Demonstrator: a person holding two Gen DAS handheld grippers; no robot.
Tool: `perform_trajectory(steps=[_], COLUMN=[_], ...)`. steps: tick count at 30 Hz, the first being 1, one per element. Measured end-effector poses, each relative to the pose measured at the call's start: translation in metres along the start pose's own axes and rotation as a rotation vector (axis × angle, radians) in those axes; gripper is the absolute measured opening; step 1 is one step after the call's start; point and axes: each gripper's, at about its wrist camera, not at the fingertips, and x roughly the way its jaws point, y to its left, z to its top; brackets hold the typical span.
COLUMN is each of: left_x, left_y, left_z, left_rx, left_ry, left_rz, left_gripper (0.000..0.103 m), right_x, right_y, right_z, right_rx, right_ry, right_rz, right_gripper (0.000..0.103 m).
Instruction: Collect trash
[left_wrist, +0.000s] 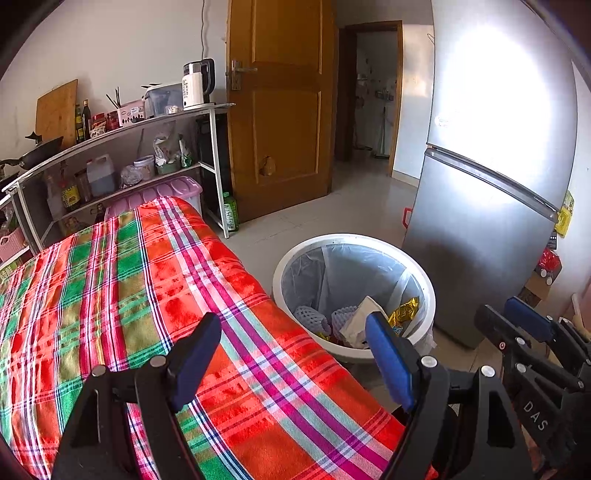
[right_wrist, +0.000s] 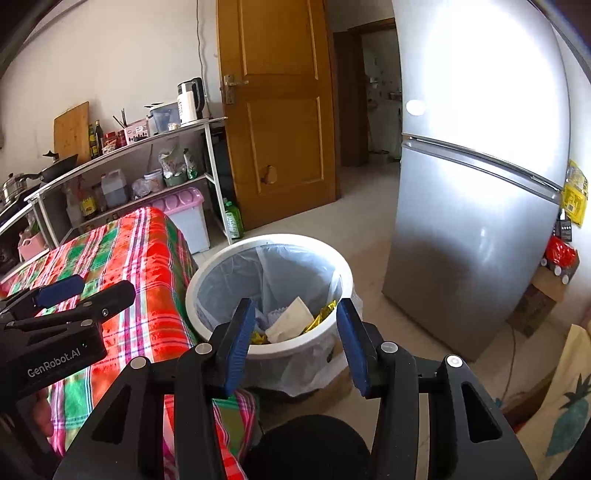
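Nearest the lens, the left tool (left_wrist: 293, 354) hangs over the near edge of the plaid-covered desk (left_wrist: 110, 288), its blue pads spread wide with nothing between them. Left and far behind the desk stands a shelf rack (left_wrist: 122, 147) crowded with bottles, jars and a kettle (left_wrist: 197, 83).

Moving right, just off the desk's right edge, a white trash bin (left_wrist: 428, 295) sits on the floor, lined with a clear bag. Inside it lie the task's pieces: a crumpled white paper (right_wrist: 290, 319), a gold wrapper (right_wrist: 325, 314) and bluish foam netting (left_wrist: 312, 315). The visible plaid top shows no loose trash, so collection looks close to finished, though the desk's near left part is out of sight.

Further right, the right tool (right_wrist: 295, 345) points down toward the bin's near rim, its pads likewise apart and empty. Beyond it stands a silver fridge (right_wrist: 480, 203), with a wooden door (right_wrist: 277, 110) far behind the bin.

Risks from here, as I judge them: both tools are close together, so a careless swing could knock one against the other; a low pass could catch the loose liner that drapes over the bin's near side and drag it out, tipping the bin and spilling what is already in it.
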Motion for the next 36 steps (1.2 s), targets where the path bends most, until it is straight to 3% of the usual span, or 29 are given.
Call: perform_trajectory(steps=[36], left_x=[0.001], left_y=[0.0011], left_z=[-0.0016], left_rx=[-0.005], left_ry=[0.021], left_rz=[0.013], left_gripper=[0.082], right_x=[-0.0015], right_y=[0.0059], right_z=[-0.0013], right_rx=[-0.006], right_ry=[-0.006], right_rz=[0.022], right_gripper=[0.047])
